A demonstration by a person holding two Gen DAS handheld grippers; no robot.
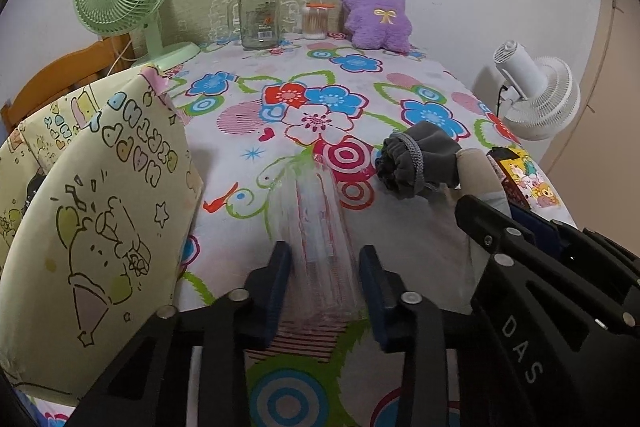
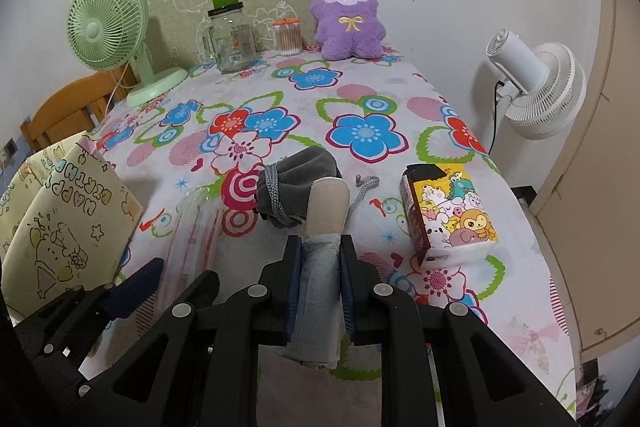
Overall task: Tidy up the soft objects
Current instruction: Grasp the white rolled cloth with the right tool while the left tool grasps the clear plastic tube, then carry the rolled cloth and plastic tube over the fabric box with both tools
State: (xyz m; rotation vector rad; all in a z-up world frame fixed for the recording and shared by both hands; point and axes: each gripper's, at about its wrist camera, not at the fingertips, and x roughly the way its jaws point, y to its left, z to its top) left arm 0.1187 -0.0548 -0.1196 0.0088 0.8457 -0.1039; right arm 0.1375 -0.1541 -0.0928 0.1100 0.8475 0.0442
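A: Right claw: jaws pressed together on a rolled sock, grey-blue at the pads, beige at the free tip. The tip lies just beside a grey pouch with a cord drawstring, near the middle of the floral cloth.

B: Left claw: jaws spread, with a clear plastic bag lying flat on the cloth between them. Whether the pads touch the plastic cannot be told.

A: Step in hand, as a judgement: stow the sock in a container. To do it well, keep the pinch low on the roll so that the free tip leads, and steady the receiving mouth with the left claw before any push. The clear film is limp and likely to slide or collapse.

B: Containers. Pouch: mouth gathered, contents hidden. Clear bag: appears flat, and its contents cannot be made out. Paper gift bag, left edge, upright; interior not visible. Glass jar, far edge, lidded, seemingly empty. Small tub beside it holds cotton swabs.

A: Other soft items: purple plush upright against the wall; tissue pack right of the sock, well apart.
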